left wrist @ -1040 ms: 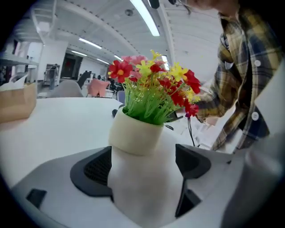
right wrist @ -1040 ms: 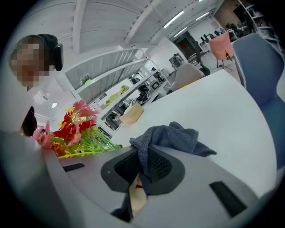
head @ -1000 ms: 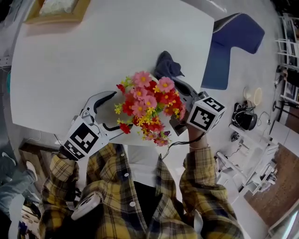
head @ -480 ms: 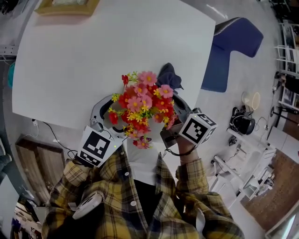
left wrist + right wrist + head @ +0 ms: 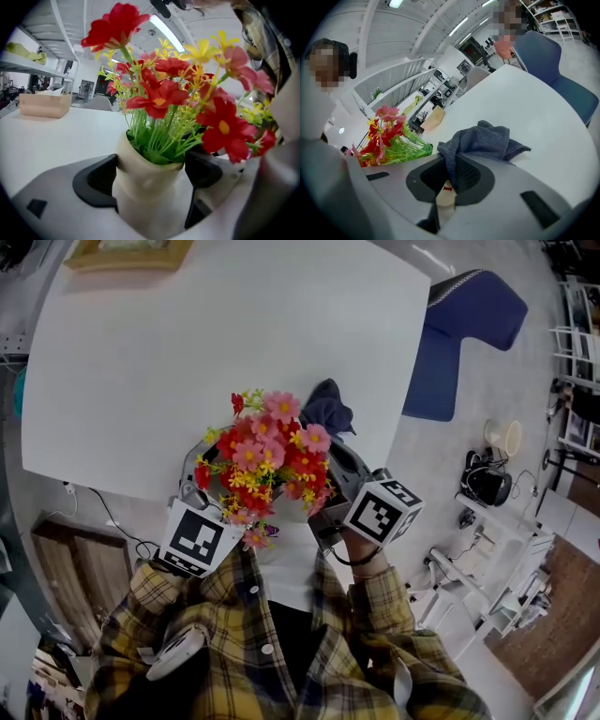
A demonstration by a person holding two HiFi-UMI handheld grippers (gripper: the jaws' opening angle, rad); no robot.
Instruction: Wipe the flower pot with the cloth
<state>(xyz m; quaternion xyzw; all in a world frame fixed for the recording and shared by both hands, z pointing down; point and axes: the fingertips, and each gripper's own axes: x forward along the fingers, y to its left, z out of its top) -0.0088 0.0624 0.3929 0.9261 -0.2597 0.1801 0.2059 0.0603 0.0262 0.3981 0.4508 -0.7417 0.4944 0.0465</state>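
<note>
One flower pot, one grey cloth, one white table. Two grippers: left gripper, right gripper. One blue chair at upper right of the head view, one wooden box at upper left.

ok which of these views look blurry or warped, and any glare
Left gripper view: strong fisheye with black corners, flower pot soft up close, ceiling light blown out. Right gripper view: same warp, cloth sharp. Head view: evenly lit, table edges bowed.
</note>
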